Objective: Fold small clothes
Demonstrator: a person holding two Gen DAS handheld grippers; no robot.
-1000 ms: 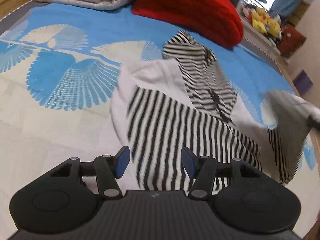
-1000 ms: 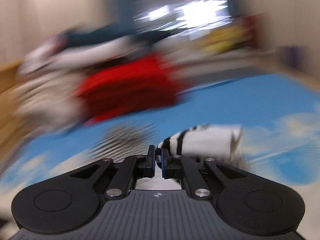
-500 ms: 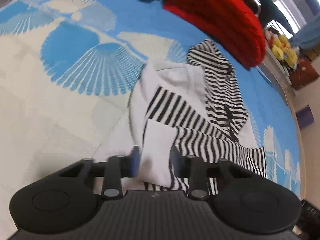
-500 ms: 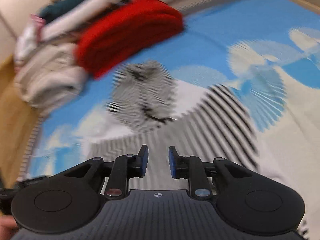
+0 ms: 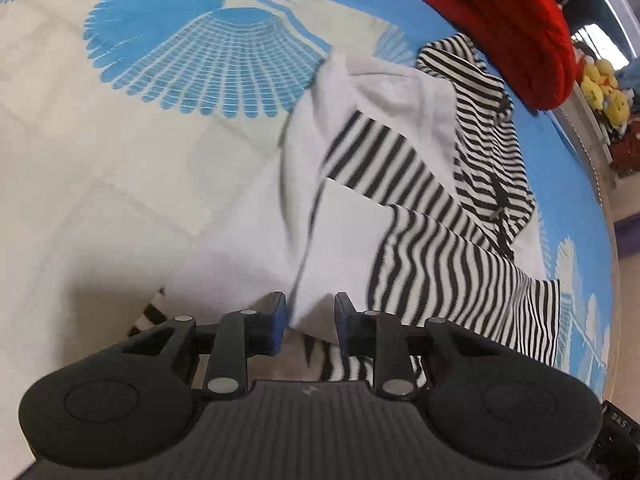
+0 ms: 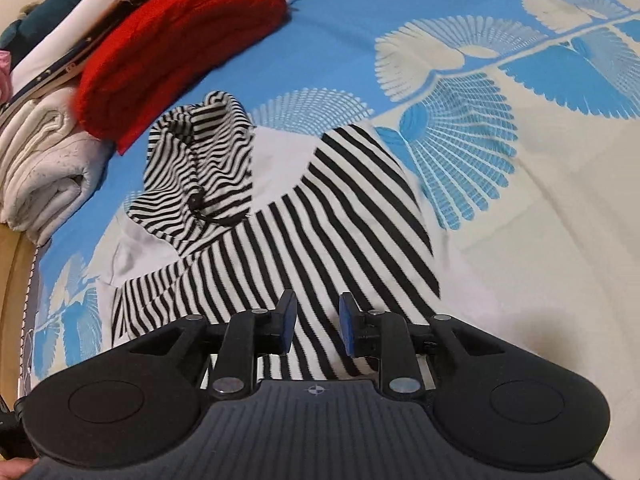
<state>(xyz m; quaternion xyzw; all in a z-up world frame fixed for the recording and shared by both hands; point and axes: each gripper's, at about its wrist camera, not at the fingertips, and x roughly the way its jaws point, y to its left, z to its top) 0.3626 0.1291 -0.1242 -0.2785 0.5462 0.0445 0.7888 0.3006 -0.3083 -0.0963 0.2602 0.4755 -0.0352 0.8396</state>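
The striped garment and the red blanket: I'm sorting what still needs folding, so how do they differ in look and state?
The striped garment is black-and-white with plain white panels; the red blanket is one solid colour. The striped garment lies spread and rumpled, hood bunched, in the middle of the bedspread; the red blanket is folded in thick layers near the far edge. The striped garment looks thin, the red blanket bulky. Both rest on the bedspread.

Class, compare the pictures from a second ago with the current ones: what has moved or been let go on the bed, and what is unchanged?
The right gripper let go of the striped garment it had pinched, its jaws having just been opening; they now stand apart above the cloth. The left gripper came down onto a white fold, its jaws having just been closing around it without visibly pressing. The red blanket and blue patterned bedspread stayed as they were.
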